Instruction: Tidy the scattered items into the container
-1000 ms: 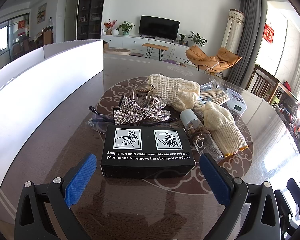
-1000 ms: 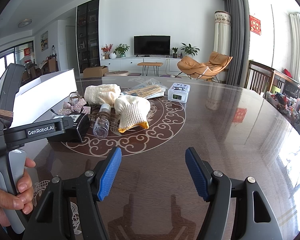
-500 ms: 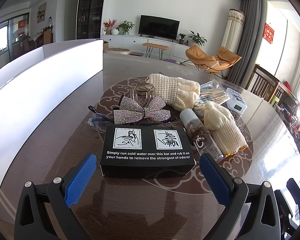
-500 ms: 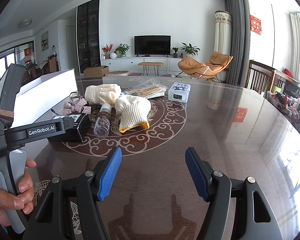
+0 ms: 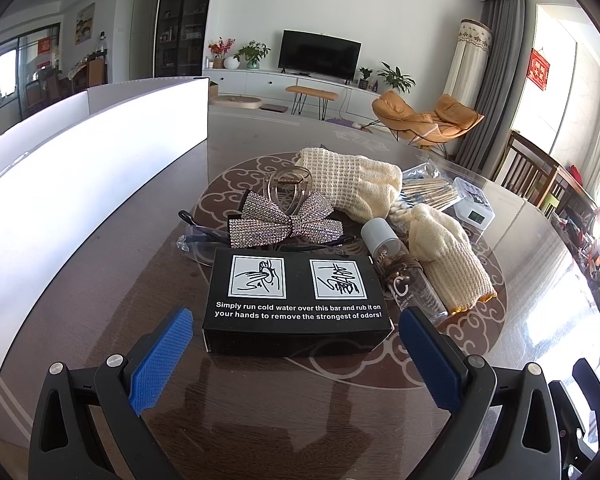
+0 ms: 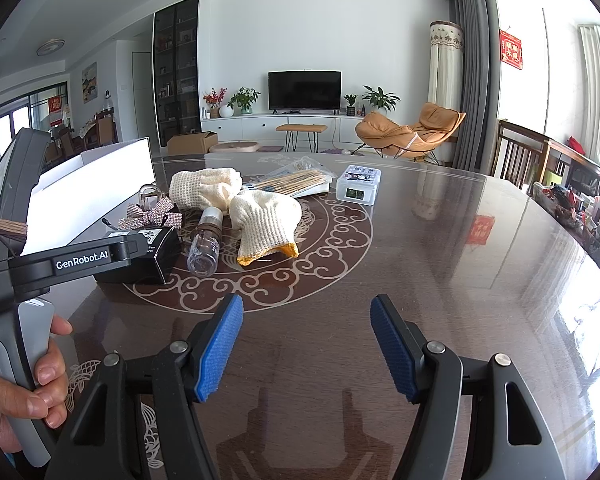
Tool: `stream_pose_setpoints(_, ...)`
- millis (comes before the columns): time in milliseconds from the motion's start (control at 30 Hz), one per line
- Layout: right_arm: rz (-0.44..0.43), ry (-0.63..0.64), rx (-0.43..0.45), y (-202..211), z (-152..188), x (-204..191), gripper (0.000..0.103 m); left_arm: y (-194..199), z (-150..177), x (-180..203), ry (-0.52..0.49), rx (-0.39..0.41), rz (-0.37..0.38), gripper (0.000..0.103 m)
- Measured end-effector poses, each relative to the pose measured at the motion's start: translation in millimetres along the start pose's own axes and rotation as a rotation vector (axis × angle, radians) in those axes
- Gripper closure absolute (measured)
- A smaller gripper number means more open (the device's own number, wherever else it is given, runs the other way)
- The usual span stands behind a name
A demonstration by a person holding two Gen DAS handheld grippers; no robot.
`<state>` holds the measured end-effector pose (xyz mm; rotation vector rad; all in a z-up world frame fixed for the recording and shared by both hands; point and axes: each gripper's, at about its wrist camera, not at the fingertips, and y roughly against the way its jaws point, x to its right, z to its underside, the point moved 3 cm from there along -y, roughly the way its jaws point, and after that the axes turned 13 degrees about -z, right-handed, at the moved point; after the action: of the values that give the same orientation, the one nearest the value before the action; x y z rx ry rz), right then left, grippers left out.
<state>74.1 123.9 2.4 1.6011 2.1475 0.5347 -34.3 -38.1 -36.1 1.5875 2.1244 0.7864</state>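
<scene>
The black box [image 5: 298, 300] lies flat on the worktop [image 5: 100, 280] at the near edge of the scattered pile, right ahead of our left gripper [image 5: 296, 344], whose jaws stand wide and empty to either side of it. We should push forward so the pads span its short ends, then close squarely, keeping clear of the clear bottle [image 5: 410, 276] touching its right end. The white container [image 5: 92, 168] waits to the left; its inside is hidden, so we cannot judge the room there. Our right gripper [image 6: 306, 344] hovers wide open over bare worktop, holding nothing.
</scene>
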Motion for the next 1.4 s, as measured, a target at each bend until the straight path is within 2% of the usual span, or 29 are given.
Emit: stream_pose_setpoints(1400, -0.014, -0.009, -0.002, -2.2, -1.0, -0.8, 0.035, 0.5, -0.4, -1.3, 0.008, 0.005, 0.000, 0.000)
